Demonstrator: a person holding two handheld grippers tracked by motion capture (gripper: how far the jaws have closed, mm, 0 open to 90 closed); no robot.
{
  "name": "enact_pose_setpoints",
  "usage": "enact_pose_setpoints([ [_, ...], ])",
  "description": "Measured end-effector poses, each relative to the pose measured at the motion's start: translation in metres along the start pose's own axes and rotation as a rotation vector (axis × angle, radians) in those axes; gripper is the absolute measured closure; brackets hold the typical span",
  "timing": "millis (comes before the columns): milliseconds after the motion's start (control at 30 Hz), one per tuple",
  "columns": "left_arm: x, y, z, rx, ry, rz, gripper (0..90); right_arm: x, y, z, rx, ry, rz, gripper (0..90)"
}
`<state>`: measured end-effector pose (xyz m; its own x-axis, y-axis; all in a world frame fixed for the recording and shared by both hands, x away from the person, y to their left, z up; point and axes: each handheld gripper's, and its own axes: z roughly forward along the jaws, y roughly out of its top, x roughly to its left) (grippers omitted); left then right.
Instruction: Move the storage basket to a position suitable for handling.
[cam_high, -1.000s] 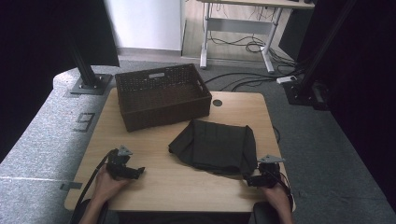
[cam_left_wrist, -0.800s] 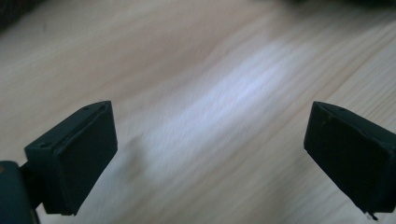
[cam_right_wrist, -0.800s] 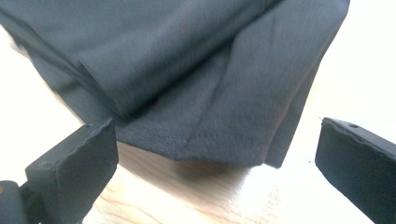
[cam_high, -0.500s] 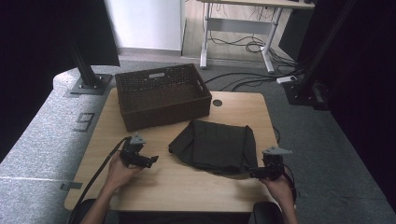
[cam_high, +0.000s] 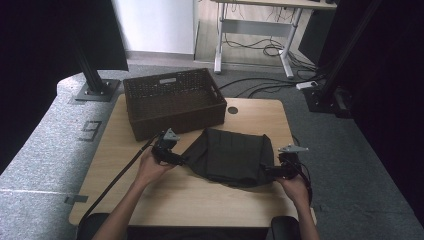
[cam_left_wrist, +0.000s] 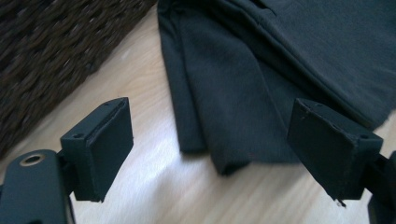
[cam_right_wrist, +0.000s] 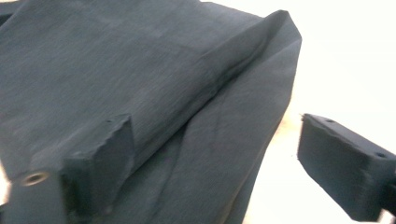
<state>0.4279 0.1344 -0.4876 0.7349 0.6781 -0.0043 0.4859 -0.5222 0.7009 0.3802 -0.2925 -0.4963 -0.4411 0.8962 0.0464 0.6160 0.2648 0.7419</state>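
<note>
Dark charcoal fabric, a folded garment (cam_high: 231, 157), lies flat on the wooden counter (cam_high: 150, 200), just in front of a woven wicker basket (cam_high: 172, 102). The left tool (cam_high: 179, 160) stands at the garment's left corner with its jaws spread apart and nothing between them; in the left gripper view a folded corner of cloth (cam_left_wrist: 219, 116) lies on the counter between and just beyond the jaws. The right tool (cam_high: 266, 170) is at the garment's near right edge, jaws likewise apart; in the right gripper view one jaw rests over the layered cloth (cam_right_wrist: 140, 93) and the other over bare counter. The garment is judged soft, light and limp, not fragile: it will sag and unfold when lifted. Best hold is a pinch through all layers at each outer corner or folded edge.
</note>
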Motion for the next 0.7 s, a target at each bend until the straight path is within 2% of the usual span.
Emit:
enact_pose_setpoints([
  [67, -0.001, 0.005, 0.007, 0.000, 0.000, 0.001, 16.2, -0.004, 0.004, 0.004, 0.003, -0.007, 0.009, 14.9],
  [167, 0.002, 0.012, 0.018, -0.004, -0.024, -0.016, 17.5, -0.007, 0.009, 0.009, 0.012, -0.017, 0.010, 19.5],
  [233, 0.005, 0.015, 0.024, 0.005, -0.021, -0.013, 19.5, -0.010, 0.012, 0.013, 0.024, -0.023, 0.016, 26.7],
  [400, 0.012, 0.017, 0.041, 0.025, -0.002, -0.016, 26.4, -0.019, 0.018, 0.024, 0.055, -0.052, 0.039, 37.1],
  [500, 0.016, 0.014, 0.049, 0.023, -0.004, -0.026, 35.1, -0.026, 0.019, 0.032, 0.066, -0.032, 0.044, 39.5],
  [567, 0.016, 0.011, 0.056, 0.030, -0.002, -0.016, 39.7, -0.032, 0.017, 0.039, 0.076, -0.023, 0.052, 42.1],
  [633, 0.016, 0.008, 0.062, 0.038, 0.004, -0.014, 43.4, -0.035, 0.015, 0.043, 0.082, -0.022, 0.056, 46.3],
  [700, 0.017, 0.005, 0.067, 0.043, 0.003, -0.030, 52.5, -0.036, 0.012, 0.049, 0.099, -0.022, 0.066, 53.3],
])
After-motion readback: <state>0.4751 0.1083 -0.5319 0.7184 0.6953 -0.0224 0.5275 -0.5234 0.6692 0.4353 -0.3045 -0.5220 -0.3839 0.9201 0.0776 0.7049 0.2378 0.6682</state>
